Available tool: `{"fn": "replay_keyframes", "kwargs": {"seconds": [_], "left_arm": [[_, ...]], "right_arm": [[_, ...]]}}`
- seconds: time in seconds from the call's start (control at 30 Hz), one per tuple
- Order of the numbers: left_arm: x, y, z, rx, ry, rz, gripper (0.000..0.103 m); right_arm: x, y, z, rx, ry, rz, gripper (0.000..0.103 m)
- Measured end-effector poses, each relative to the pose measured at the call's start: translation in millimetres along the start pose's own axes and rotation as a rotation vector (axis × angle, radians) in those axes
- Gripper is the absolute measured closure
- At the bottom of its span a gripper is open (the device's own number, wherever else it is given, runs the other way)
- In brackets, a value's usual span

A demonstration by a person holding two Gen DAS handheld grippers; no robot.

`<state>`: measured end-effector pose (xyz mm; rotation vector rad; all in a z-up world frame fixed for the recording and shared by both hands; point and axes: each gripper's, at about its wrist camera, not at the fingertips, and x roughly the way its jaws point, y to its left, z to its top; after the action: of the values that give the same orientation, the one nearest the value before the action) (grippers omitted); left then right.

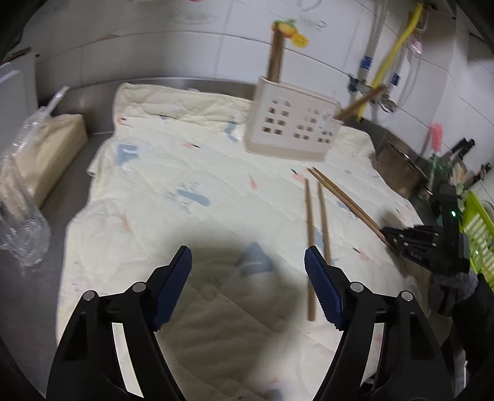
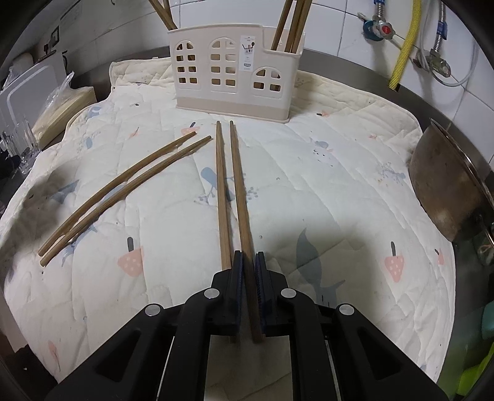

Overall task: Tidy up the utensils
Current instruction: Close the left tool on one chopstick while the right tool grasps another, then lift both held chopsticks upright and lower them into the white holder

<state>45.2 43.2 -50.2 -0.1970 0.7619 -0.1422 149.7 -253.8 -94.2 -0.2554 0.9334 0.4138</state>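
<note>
A beige utensil holder with window-shaped cutouts stands at the back of the quilted mat, with brown chopsticks upright in both ends. My right gripper is shut on a chopstick that points toward the holder. Its partner lies alongside, just outside the left finger. Another loose pair lies on the mat to the left. My left gripper hovers open over the mat with nothing between its pads; that loose pair lies beside its right finger. The right gripper shows at the right edge.
A metal bowl sits at the mat's right edge, with a green basket beyond it. A plastic-wrapped package and clear glasses stand on the steel counter to the left. Pipes and a yellow hose run down the tiled wall.
</note>
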Motion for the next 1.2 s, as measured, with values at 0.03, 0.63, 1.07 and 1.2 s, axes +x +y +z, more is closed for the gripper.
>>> {"fn": "replay_keyframes", "kwargs": {"seconds": [0.03,0.63,1.07,1.2], "left_arm": [[3.4,-3.3,-1.2,0.007,0.008,-0.015,0.033],[76.0,-48.7,-16.5,0.088,0.18,-0.127,0.084],[82.8,-63.3,-16.1,0.161,0.178,-0.031,0.093],[79.6,-62.7,-12.4,0.143,0.179,-0.034,0.097]], "right_arm": [[0.0,0.4,-0.2,0.003,-0.001,0.0,0.095],[-1.9,-3.3,-3.5,0.052,-0.03,0.012,0.095],[-1.2,-1.7,-4.3,0.037,-0.036,-0.004,0.094],[-2.3,0.5,-4.6,0.027,-0.04,-0.014,0.095]]}}
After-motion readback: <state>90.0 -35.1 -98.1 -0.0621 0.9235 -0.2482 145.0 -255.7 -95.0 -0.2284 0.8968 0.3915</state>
